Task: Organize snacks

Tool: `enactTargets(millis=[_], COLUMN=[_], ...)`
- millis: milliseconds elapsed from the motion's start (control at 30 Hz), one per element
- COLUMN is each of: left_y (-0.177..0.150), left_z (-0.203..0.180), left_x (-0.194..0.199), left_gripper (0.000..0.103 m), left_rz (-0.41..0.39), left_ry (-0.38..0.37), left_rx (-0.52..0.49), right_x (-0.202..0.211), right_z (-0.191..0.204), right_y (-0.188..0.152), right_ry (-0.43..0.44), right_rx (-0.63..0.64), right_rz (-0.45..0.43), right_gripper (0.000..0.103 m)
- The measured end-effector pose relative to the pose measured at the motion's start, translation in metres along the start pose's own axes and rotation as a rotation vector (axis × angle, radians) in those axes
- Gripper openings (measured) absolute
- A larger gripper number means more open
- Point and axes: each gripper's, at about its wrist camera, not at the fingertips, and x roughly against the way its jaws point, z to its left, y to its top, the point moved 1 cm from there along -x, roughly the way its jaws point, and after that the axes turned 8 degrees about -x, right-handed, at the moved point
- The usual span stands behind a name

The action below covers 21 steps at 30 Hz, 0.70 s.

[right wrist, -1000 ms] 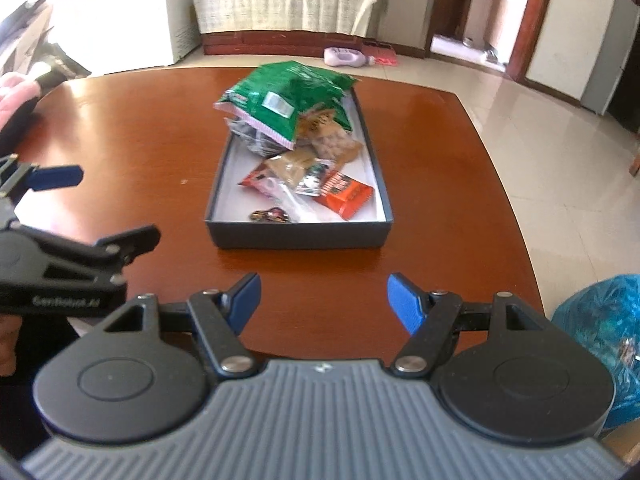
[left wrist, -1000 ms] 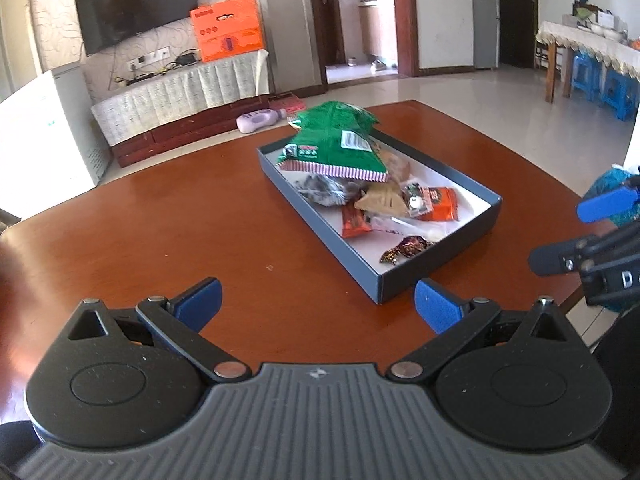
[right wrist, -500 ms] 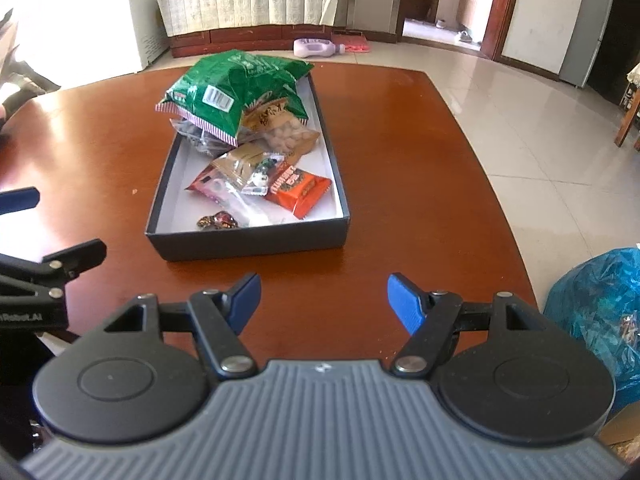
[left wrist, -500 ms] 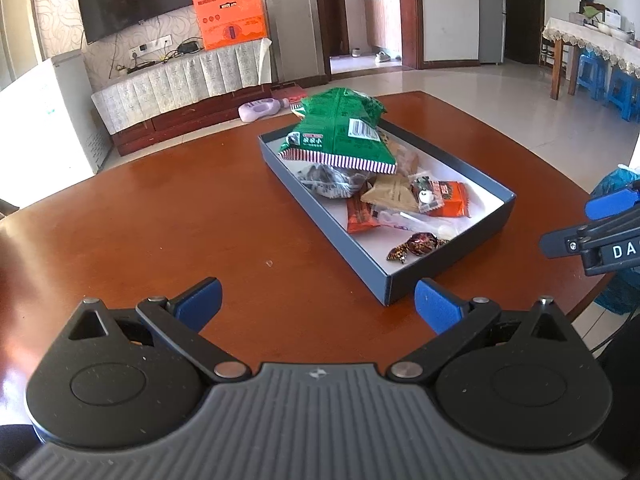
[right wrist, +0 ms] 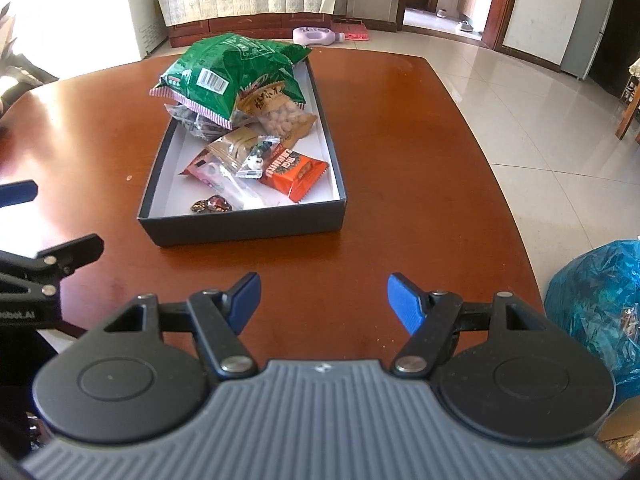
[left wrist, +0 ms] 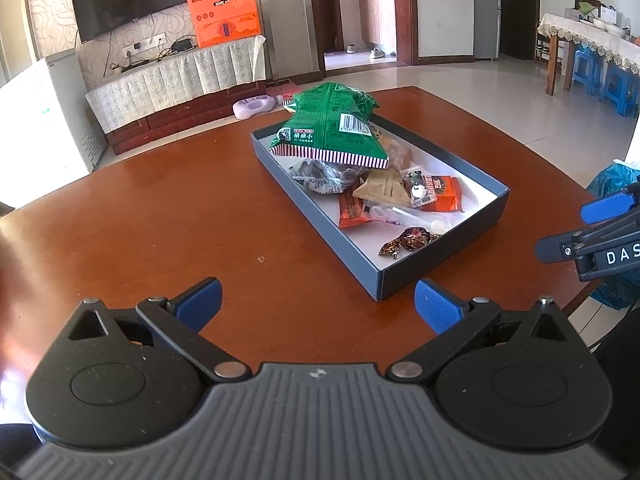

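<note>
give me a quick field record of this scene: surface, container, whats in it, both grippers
surface: brown wooden table
container: dark open box, white inside, on the table
contents: green bag on top at the far end; peanut bag; orange packet; small wrapped candy near the front wall
left gripper: open, empty, short of the box
right gripper: open, empty, short of the box
beside table: blue plastic bag

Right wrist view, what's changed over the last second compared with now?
The right gripper has swung toward the box, which now sits centred and nearer in its view; the left gripper barely shifted. Nothing was taken hold of or let go. Both grippers stay open and empty, and the green bag, the orange packet and the other snacks lie in the box as before.
</note>
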Motion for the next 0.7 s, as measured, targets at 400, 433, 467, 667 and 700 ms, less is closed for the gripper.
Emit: enactTargets(millis=[400, 433, 467, 667, 700], left_y=[0.0, 0.0, 0.0001, 0.0001, 0.0001], left_z=[-0.0007, -0.0006, -0.0006, -0.0008, -0.0009], left_x=[0.0013, 0.0014, 0.0014, 0.0011, 0.0008], left_gripper=[0.103, 0.103, 0.103, 0.103, 0.103], left_rz=[-0.004, -0.005, -0.004, -0.004, -0.003], left_ry=[0.003, 0.002, 0.001, 0.004, 0.004], left_rx=[-0.001, -0.001, -0.001, -0.003, -0.004], right_x=[0.0009, 0.0009, 0.001, 0.0018, 0.0022], right_z=[0.0042, 0.0042, 0.0043, 0.0058, 0.0063], right_y=[-0.0019, -0.0019, -0.0019, -0.0014, -0.001], right_ry=[0.001, 0.002, 0.001, -0.001, -0.001], right_rx=[0.016, 0.017, 0.017, 0.025, 0.027], right_rz=[0.01, 0.011, 0.012, 0.016, 0.016], right_gripper=[0.072, 0.072, 0.072, 0.072, 0.072])
